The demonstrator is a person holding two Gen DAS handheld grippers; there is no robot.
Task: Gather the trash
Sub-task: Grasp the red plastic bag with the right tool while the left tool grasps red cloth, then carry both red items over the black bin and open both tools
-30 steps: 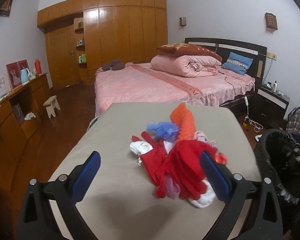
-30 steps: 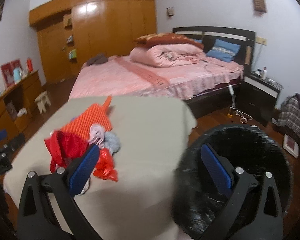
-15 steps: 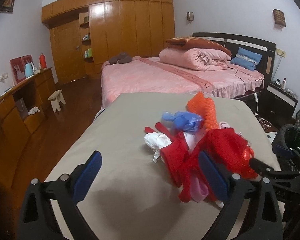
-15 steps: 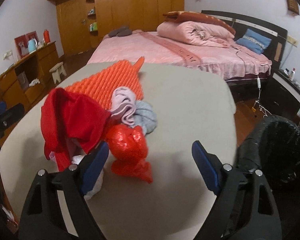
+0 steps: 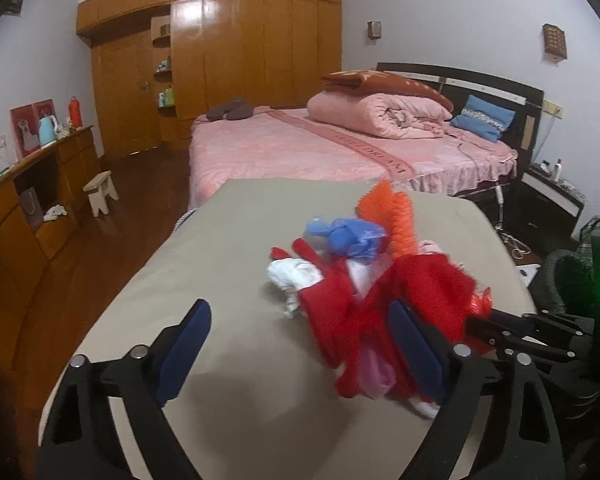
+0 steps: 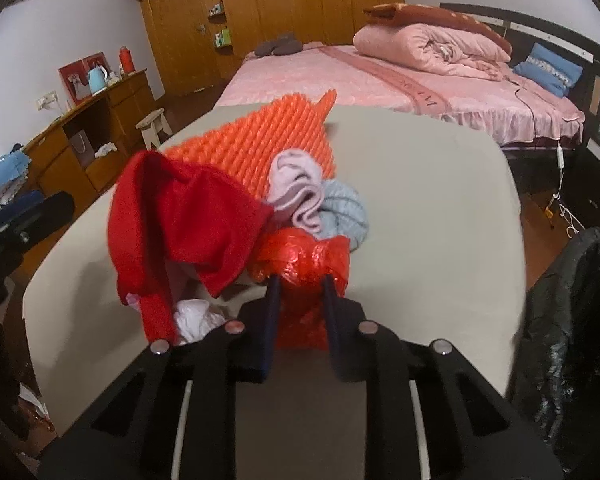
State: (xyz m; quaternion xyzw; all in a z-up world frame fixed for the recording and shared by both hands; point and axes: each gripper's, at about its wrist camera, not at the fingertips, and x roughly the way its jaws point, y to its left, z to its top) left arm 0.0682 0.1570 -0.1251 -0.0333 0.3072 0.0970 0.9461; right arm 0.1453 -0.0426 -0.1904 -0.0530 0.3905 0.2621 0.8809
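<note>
A pile of trash lies on the beige table [image 5: 219,260]: a red cloth [image 5: 380,312], a blue bag [image 5: 352,236], an orange mesh sheet [image 5: 388,212] and crumpled white paper [image 5: 295,274]. My left gripper [image 5: 300,352] is open and closing slightly in front of the pile. The red cloth's edge lies by its right finger, and neither pad presses it. In the right wrist view my right gripper [image 6: 300,280] is closing, its pads pinching a crumpled red plastic bag [image 6: 304,256] at the pile's near edge. A pink rag [image 6: 295,184] and a pale blue rag [image 6: 344,208] lie behind it.
A bin lined with a black bag [image 6: 572,300] stands right of the table, below its edge. A pink bed [image 5: 340,152] fills the room behind the table. A wooden sideboard [image 5: 39,200] runs along the left wall, with a small stool [image 5: 101,192] on the floor.
My right gripper swung left from over the black bin to the pile and shut on the red plastic bag. My left gripper sank slightly toward the table.
</note>
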